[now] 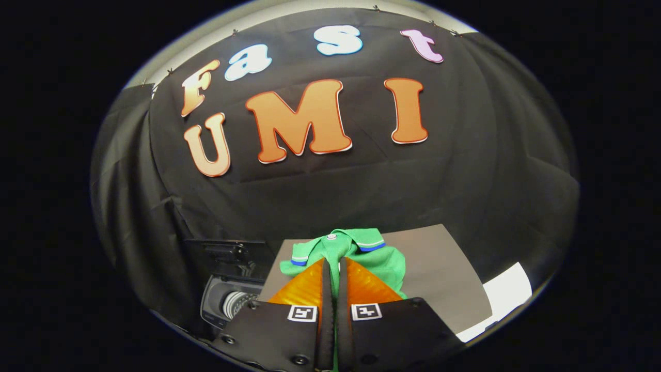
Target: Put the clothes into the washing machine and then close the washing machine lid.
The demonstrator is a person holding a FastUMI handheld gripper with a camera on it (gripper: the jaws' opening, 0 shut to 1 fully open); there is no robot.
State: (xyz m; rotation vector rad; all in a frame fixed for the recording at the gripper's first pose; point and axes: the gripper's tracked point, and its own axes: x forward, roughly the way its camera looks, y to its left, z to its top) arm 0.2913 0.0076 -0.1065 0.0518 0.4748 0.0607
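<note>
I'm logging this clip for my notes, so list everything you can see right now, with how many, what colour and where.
polo shirt: one, green with blue and white trim on collar and sleeve, bunched on the grey board, a fold of it pinched between the fingers.
grey board: one, grey, flat under the shirt and reaching beyond the fingers.
washing machine: one, dark with a pale drum opening, beside the grey board; lid raised behind the opening.
white sheet: one, white, on the far side of the board from the machine.
black cloth wall: one, black, behind everything.
gripper: one, fingers closed on the shirt's cloth.
</note>
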